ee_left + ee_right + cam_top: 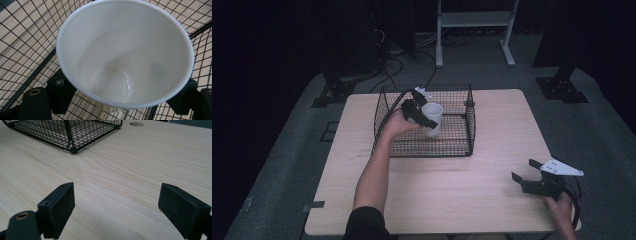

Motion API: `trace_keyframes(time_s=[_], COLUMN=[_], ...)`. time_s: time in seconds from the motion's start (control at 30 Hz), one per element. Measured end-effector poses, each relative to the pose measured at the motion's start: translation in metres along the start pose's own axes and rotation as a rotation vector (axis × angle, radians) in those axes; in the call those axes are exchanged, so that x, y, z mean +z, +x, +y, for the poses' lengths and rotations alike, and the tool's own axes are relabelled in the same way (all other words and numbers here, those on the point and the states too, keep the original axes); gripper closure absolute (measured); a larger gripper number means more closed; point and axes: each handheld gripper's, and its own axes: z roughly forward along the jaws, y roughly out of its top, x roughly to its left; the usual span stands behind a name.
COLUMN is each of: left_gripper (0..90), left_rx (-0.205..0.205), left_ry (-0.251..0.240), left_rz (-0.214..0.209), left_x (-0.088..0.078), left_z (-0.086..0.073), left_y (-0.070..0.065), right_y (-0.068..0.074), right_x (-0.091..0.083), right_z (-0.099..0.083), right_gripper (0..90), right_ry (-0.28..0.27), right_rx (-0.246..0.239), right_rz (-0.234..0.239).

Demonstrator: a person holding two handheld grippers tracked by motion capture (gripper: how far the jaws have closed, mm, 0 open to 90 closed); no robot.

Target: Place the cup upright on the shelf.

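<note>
A: High view first: left gripper clamped around the white cup, inside the wire basket near its back left part. Cup upright, mouth up. Hard to tell whether touching the basket floor or hanging just above it.

B: Left gripper view agrees. Pads pressed on both sides of the cup, mesh all around and underneath. Empty inside, too.

A: Reads like the placing step then, cup going into the basket. Or coming out, can't rule that out.

B: Right gripper parked over the table, near the front right corner. Jaws spread wide, nothing between them.

A: Next move, probably: settle the cup flat on the mesh, spread the jaws, lift straight up clear of the rim. No sideways nudging or over it goes.
</note>
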Motion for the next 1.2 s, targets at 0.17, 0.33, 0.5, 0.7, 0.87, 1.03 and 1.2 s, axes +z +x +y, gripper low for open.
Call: trace_keyframes(time_s=[0.17, 0.33, 0.5, 0.7, 0.87, 1.03, 1.2], left_gripper=[21.4, 21.4, 21.4, 21.4, 21.4, 21.3, 21.3], left_rx=[0.001, 0.0, -0.005, -0.001, 0.001, 0.0, -0.002], left_ry=[0.007, 0.013, 0.024, 0.038, 0.055, 0.049, 0.063], left_rz=[0.0, -0.003, -0.001, -0.001, 0.0, -0.009, -0.005], left_x=[0.003, 0.005, 0.008, 0.014, 0.018, 0.021, 0.025], left_z=[0.0, 0.0, 0.0, -0.001, -0.003, -0.005, -0.008], left_y=[0.0, 0.0, 0.002, 0.001, 0.002, 0.001, 0.0], right_y=[0.0, 0.0, 0.0, 0.0, 0.0, 0.0, 0.0], right_x=[0.0, 0.0, 0.0, 0.0, 0.0, 0.0, -0.001], right_z=[0.0, 0.0, 0.0, 0.0, 0.0, 0.0, 0.0], right_gripper=[13.1, 13.1, 13.1, 13.1, 13.1, 13.1, 13.1], right_ry=[0.0, -0.001, -0.001, -0.003, -0.003, -0.004, -0.002], right_rx=[0.0, -0.002, -0.002, 0.0, -0.002, 0.0, -0.002], right_rz=[0.001, 0.0, 0.001, 0.001, -0.001, 0.0, 0.0])
